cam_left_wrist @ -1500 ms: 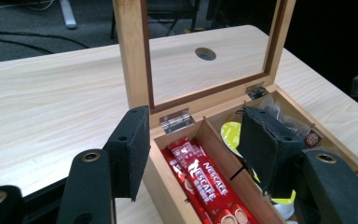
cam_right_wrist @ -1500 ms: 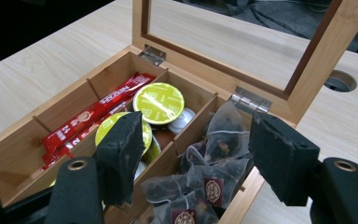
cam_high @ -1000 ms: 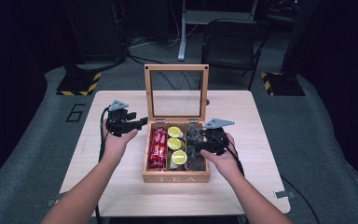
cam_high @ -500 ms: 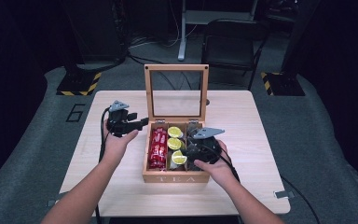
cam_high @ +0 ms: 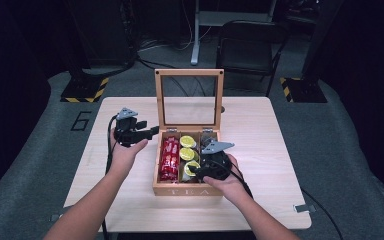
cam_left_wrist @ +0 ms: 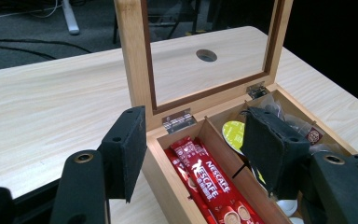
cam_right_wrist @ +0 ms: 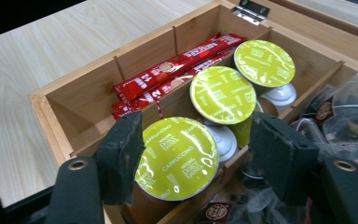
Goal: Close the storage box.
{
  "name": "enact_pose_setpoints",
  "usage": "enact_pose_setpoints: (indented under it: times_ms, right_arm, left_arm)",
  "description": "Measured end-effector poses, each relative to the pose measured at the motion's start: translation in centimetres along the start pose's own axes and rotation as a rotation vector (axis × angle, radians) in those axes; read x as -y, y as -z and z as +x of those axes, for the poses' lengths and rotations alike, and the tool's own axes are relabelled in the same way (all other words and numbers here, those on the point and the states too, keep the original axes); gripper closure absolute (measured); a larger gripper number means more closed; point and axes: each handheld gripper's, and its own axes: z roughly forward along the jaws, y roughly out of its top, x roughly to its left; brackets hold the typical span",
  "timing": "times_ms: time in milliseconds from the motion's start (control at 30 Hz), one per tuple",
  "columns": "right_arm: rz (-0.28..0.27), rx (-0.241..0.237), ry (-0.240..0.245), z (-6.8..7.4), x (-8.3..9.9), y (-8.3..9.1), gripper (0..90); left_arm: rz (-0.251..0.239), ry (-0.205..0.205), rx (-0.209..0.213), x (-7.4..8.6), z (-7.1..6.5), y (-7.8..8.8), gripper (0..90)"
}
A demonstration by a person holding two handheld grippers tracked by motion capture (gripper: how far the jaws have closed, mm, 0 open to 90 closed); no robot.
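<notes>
Working at a pale wooden table (cam_high: 290, 150) in a dark room, over an open tea box (cam_high: 180, 191) with its glass lid (cam_high: 187, 95) standing upright. Reaching the right gripper (cam_high: 197, 170) into the middle compartment, jaws released and just now widening, straddling the nearest green capsule (cam_right_wrist: 177, 156) without pinching it, with one pad overlapping its foil rim and the other standing clear. Holding the left gripper (cam_high: 151, 132) just beside the box's left wall, jaws parted and empty. Apparently lining up a grasp, so centring the capsule between both pads before closing, sinking lower to catch the body beneath the foil rather than the slippery top, staying clear of the next capsule (cam_right_wrist: 223, 95) and the divider, squeezing gently, lifting straight up.
</notes>
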Motion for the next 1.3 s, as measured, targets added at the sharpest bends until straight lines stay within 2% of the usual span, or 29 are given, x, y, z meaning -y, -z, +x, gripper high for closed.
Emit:
enact_pose_setpoints:
  times_ms: [233,400,733,1100,1300]
  right_arm:
    - [0.014,0.006,0.008,0.4,0.1,-0.4,31.6]
    - [0.025,-0.005,0.027,0.7,0.1,-0.7,30.3]
    - [0.048,0.011,0.062,1.4,0.2,-1.5,29.9]
    - [0.061,0.018,0.068,1.5,0.3,-1.8,30.9]
    - [0.070,0.017,0.044,1.4,0.6,-2.0,33.3]
  left_arm:
    - [0.000,0.003,-0.001,0.0,0.1,0.1,39.8]
    - [-0.003,0.007,0.000,0.0,0.2,0.2,39.8]
    - [-0.006,0.015,-0.001,0.0,0.5,0.5,39.9]
    - [-0.024,0.030,-0.004,-0.1,0.6,0.6,39.9]
    - [-0.022,0.029,-0.003,-0.2,0.6,0.7,39.9]
